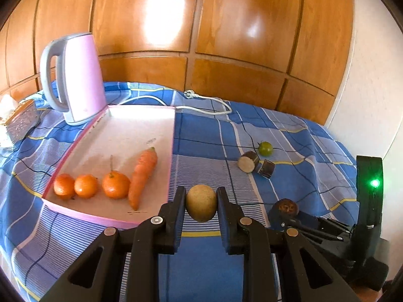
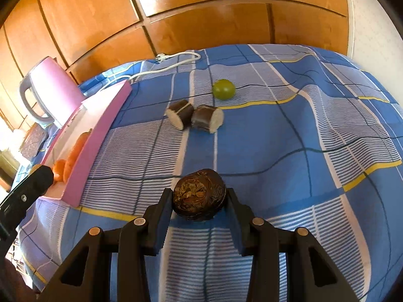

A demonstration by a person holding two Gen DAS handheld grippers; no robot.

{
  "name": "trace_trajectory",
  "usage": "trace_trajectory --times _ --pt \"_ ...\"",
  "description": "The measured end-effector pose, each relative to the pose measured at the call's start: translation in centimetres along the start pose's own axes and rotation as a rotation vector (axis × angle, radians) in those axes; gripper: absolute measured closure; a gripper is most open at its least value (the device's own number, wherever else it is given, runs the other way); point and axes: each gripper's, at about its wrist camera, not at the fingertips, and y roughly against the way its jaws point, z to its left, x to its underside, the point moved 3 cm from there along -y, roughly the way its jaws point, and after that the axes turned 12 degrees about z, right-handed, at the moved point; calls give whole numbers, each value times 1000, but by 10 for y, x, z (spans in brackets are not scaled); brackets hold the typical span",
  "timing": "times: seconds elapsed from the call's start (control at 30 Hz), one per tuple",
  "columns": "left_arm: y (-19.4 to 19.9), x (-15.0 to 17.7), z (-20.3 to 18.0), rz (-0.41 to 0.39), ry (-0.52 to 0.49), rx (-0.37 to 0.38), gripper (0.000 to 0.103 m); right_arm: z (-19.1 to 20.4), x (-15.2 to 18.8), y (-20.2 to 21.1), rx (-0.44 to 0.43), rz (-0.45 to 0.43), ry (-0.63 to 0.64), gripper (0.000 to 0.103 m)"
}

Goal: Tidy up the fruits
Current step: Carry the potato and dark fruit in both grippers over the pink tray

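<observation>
Fruits: tray (image 1: 141, 123) holds 3 oranges (image 1: 85, 185), 1 carrot (image 1: 142, 176); left fingers (image 1: 176, 209) grip a potato (image 1: 201, 203), right fingers (image 2: 165, 210) an eggplant end (image 2: 199, 197).

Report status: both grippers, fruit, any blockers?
Left gripper shut on tan fruit. Right gripper shut on dark fruit. Pink tray has room; nothing blocking.

At lower left of the left wrist view, three orange tangerines (image 1: 85, 185) and an orange carrot (image 1: 142, 176) lie in a pink-rimmed white tray (image 1: 110, 220); upper left, a pink-and-grey kettle (image 1: 75, 75); beneath, a blue checked cloth with yellow lines (image 1: 289, 136); right of centre, a small green round fruit (image 1: 265, 148).
</observation>
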Motion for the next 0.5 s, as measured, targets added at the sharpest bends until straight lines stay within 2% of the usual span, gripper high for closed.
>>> trace_trajectory --times 0.27,0.5 --pt "19 -5 32 -31 54 -30 79 40 -9 17 -57 -27 81 61" --pt "39 -17 73 -63 109 -99 79 87 -20 24 -112 -37 186 61"
